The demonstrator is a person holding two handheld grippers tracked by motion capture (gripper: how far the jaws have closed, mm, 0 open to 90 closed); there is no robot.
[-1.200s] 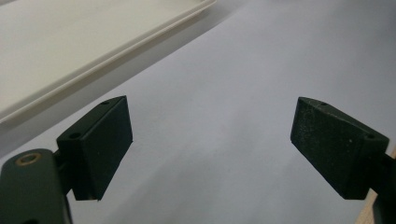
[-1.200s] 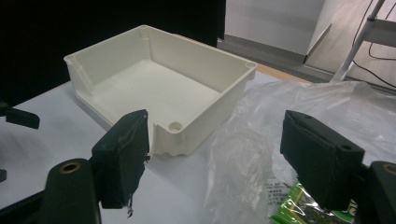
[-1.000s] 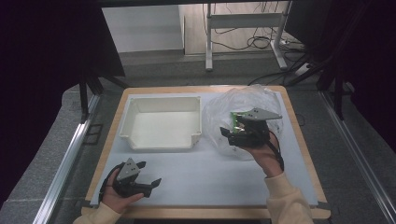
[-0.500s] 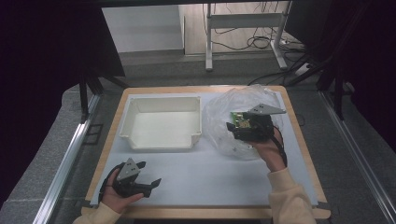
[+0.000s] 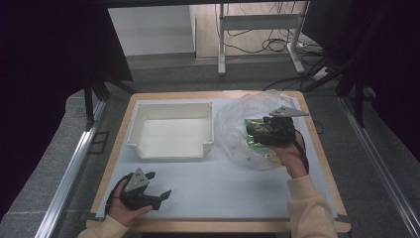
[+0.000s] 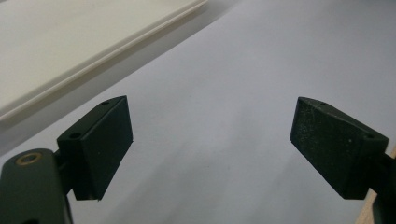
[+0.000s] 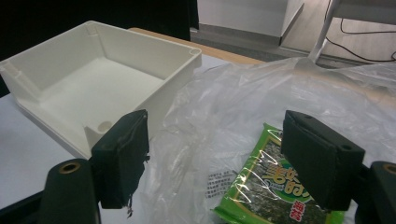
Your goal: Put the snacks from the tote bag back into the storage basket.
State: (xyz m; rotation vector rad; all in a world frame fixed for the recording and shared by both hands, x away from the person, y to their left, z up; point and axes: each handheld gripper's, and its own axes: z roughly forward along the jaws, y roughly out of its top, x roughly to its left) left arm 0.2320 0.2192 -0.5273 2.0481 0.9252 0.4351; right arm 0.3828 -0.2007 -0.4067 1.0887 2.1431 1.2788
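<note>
Right gripper view puts the green foil seaweed packet point(image 7: 275, 186) at lower right, under clear plastic, between the right gripper's point(image 7: 233, 161) wide-open jaws.

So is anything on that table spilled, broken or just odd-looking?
Nothing is spilled or broken. The clear plastic bag lies crumpled beside the white tray, with a green snack packet inside it. The right hand-held gripper hovers open over the packet; the tray is empty.
</note>
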